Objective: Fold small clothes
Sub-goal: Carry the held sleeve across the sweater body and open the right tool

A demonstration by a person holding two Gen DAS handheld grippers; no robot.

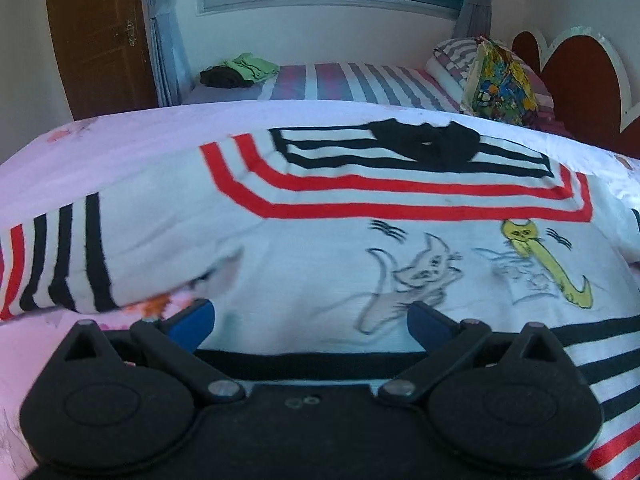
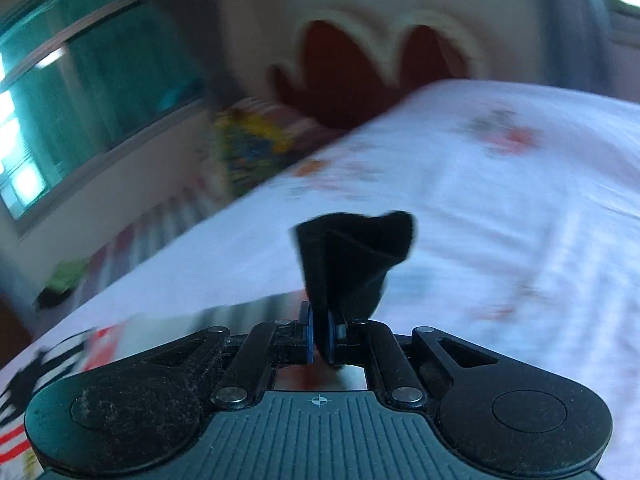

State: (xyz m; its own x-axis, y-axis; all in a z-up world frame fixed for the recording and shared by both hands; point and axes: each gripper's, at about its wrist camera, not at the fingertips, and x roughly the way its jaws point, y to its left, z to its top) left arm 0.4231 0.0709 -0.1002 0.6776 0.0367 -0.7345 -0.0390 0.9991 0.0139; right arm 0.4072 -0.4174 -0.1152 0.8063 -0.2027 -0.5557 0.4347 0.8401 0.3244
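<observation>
Two fingers pinch black cloth.

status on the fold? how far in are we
Early. Done: striped cat shirt lies spread face-up on the pink sheet; no fold visible. In hand: right tongs pinch a black fabric edge; left tongs hover open over the hem. Left: all folds.
</observation>
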